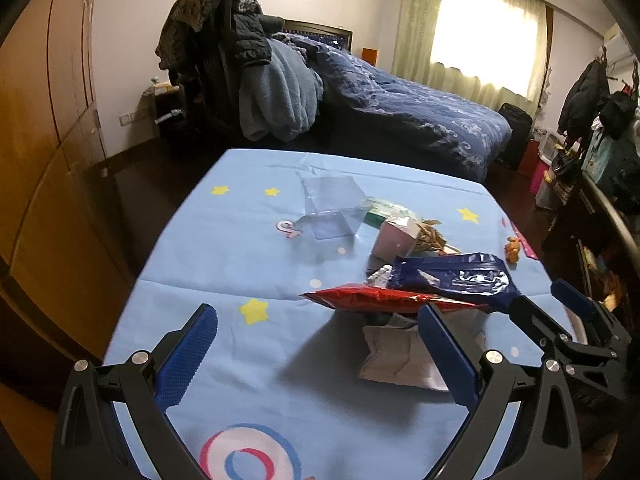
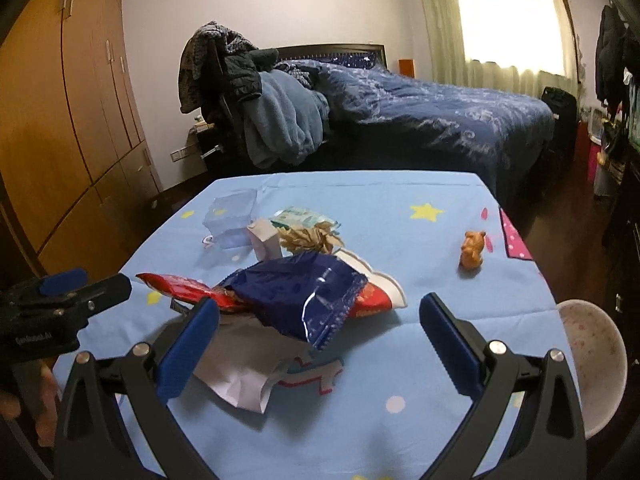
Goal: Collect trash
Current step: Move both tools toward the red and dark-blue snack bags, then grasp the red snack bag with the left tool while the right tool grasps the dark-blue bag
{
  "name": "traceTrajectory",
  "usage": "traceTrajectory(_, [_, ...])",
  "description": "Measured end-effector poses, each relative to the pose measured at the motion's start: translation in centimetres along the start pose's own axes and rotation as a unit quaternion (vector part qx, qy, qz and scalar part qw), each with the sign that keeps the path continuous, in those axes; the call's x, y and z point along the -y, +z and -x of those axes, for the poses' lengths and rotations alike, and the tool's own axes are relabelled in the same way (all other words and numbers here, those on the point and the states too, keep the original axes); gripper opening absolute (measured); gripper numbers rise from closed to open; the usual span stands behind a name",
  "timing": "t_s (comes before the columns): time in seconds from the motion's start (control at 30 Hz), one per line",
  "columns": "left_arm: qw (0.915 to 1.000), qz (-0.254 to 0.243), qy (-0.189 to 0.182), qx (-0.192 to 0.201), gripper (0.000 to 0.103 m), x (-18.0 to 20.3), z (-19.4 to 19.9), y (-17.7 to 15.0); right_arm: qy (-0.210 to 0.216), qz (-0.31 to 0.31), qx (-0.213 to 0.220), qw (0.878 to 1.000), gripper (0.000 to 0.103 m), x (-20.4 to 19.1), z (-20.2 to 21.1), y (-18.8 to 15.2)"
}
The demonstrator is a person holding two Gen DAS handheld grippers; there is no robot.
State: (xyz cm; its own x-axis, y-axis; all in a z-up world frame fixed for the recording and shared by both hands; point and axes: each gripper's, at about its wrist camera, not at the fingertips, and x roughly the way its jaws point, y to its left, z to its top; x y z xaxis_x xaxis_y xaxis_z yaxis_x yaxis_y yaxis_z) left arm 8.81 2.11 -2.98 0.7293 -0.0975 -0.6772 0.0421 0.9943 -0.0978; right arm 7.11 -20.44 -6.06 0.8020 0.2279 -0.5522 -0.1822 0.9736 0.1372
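A pile of trash lies on the light blue tablecloth (image 1: 240, 248): a dark blue foil bag (image 1: 460, 276) (image 2: 300, 292), a red snack wrapper (image 1: 372, 300) (image 2: 188, 286), crumpled white paper (image 1: 400, 356) (image 2: 240, 372), a small pale pink box (image 1: 394, 238) (image 2: 266, 242), a green-white packet (image 1: 386, 210) (image 2: 304, 218) and tan paper shreds (image 1: 430, 236) (image 2: 308, 240). My left gripper (image 1: 316, 356) is open and empty, just short of the pile. My right gripper (image 2: 320, 352) is open and empty, its left finger over the white paper; it shows in the left wrist view (image 1: 560, 312).
A clear plastic box (image 1: 332, 206) (image 2: 232, 220) stands at the table's far left. A small orange toy animal (image 1: 513, 249) (image 2: 473, 250) stands to the right. A white bin (image 2: 596, 364) sits at the table's right edge. A bed (image 2: 420, 112) and a clothes-draped chair (image 2: 240, 92) lie beyond.
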Motion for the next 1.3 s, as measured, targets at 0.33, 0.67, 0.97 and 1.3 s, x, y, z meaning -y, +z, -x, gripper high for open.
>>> traceTrajectory(0.33, [0.9998,-0.012,0.011,0.011,0.097,0.7,-0.3,0.5,-0.036,0.021,-0.025,0.999,0.100,-0.2,-1.0,0.3])
traceTrajectory(0.67, [0.9976,-0.063,-0.028,-0.003,0.099,1.2,-1.5,1.5,-0.011,0.051,-0.055,0.997,0.100,-0.4,-1.5,0.6])
traceTrajectory(0.97, [0.9772,-0.189,-0.096,-0.012,0.098,2.7,-1.9,2.1,-0.002,0.045,-0.058,0.997,0.100,0.6,-1.2,0.6])
traceTrajectory(1.3, [0.9338,-0.308,-0.175,-0.050,0.096,3.8,-5.1,2.5,-0.001,0.027,-0.052,0.998,0.100,1.6,-0.6,0.7])
